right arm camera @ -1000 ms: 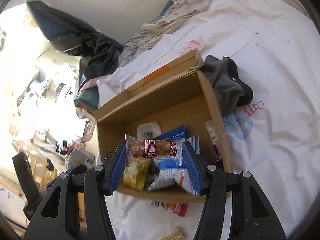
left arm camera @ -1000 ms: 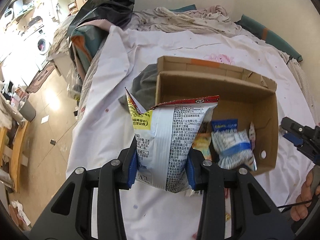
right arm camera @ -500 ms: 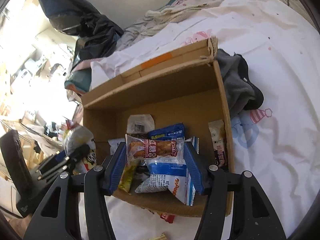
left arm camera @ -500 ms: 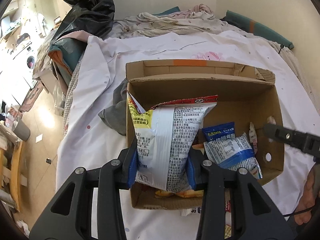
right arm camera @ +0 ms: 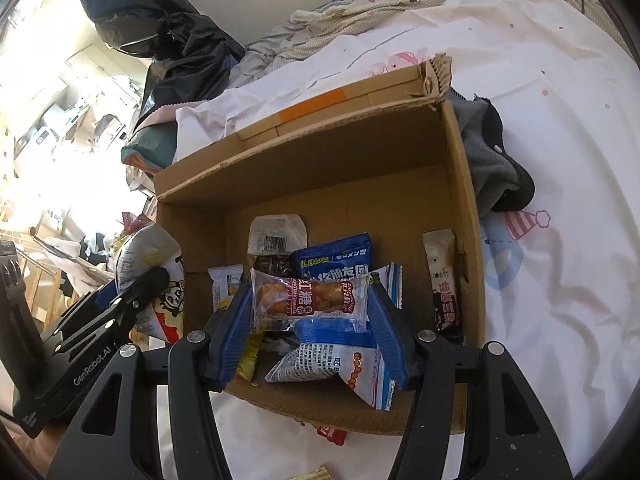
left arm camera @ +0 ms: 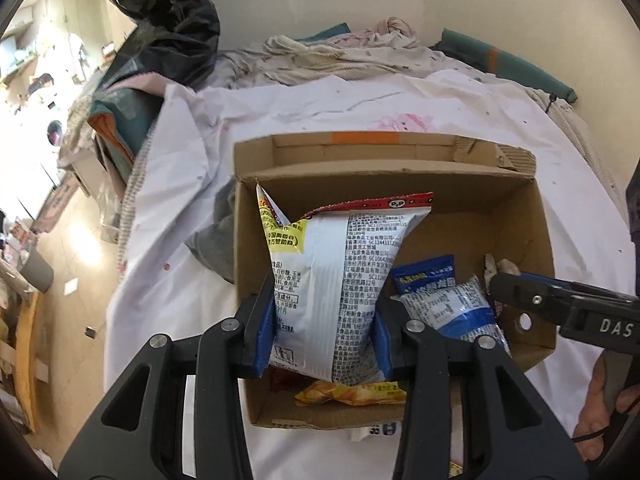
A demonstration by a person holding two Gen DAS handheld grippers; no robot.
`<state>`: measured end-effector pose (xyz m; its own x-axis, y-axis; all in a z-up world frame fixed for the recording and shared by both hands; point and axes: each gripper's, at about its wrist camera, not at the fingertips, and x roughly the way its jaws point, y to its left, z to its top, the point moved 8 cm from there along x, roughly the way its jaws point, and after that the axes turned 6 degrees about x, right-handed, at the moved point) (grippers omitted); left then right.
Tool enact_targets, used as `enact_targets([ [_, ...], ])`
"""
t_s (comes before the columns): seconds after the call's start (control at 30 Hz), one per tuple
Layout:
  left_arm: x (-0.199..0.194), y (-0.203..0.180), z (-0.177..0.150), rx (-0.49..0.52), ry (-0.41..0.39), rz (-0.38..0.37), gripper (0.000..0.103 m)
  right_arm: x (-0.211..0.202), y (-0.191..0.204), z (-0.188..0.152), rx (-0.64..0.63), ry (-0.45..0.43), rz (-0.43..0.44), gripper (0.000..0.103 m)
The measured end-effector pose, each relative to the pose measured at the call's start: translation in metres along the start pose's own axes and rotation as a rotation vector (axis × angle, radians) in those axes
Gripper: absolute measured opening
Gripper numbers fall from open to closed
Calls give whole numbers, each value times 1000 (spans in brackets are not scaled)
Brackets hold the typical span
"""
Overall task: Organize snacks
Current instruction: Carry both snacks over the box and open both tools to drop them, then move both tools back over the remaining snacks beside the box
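Note:
An open cardboard box (left arm camera: 516, 200) (right arm camera: 460, 184) lies on a white bed sheet. My left gripper (left arm camera: 324, 332) is shut on a large silver snack bag (left arm camera: 336, 280) and holds it upright over the box's left part. My right gripper (right arm camera: 310, 340) is shut on a clear red-labelled pastry packet (right arm camera: 310, 300) above the box's near edge. Inside the box lie a blue packet (right arm camera: 336, 256), a blue-white packet (left arm camera: 448, 304), a yellow packet (left arm camera: 352, 392) and several other snacks. The right gripper's fingers (left arm camera: 560, 300) show at the box's right in the left wrist view.
A grey cloth (right arm camera: 492, 160) lies against the box's outer side. A black plastic bag (left arm camera: 168, 28) and crumpled bedding (left arm camera: 340, 56) sit at the bed's far end. The bed edge and floor (left arm camera: 68, 248) drop off to the left. Loose packets (right arm camera: 332, 436) lie before the box.
Both grippers have moved forward over the box with their snacks. The silver bag now hangs inside the box's left part; the pastry packet sits above the near edge.

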<state>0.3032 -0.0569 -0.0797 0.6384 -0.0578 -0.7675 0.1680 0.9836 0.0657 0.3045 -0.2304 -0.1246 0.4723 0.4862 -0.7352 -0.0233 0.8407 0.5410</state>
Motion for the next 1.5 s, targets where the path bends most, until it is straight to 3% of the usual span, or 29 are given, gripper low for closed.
enact_targets([
  [0.13, 10, 1, -6, -20, 44, -17, 36, 3, 1, -2, -3, 8, -9, 61],
  [0.6, 12, -7, -10, 1, 48, -24, 41, 5, 4, -1, -1, 4, 6, 62],
  [0.67, 10, -8, -10, 5, 45, -22, 50, 3, 4, 0, 2, -4, 15, 63],
  [0.83, 2, -8, -6, -8, 4, -39, 83, -5, 4, 5, 29, -35, 40, 80],
  [0.87, 1, -8, -5, -15, -5, -46, 86, -7, 5, 7, 34, -45, 56, 82],
  [0.93, -2, -7, -4, -25, -14, -51, 86, -12, 6, 10, 36, -66, 64, 93],
  [1.0, -2, -7, -3, -30, -15, -53, 86, -16, 7, 13, 34, -88, 60, 95],
  [1.5, -30, 9, -9, -59, -67, -11, 86, -48, 2, 6, 74, -130, 67, 96],
])
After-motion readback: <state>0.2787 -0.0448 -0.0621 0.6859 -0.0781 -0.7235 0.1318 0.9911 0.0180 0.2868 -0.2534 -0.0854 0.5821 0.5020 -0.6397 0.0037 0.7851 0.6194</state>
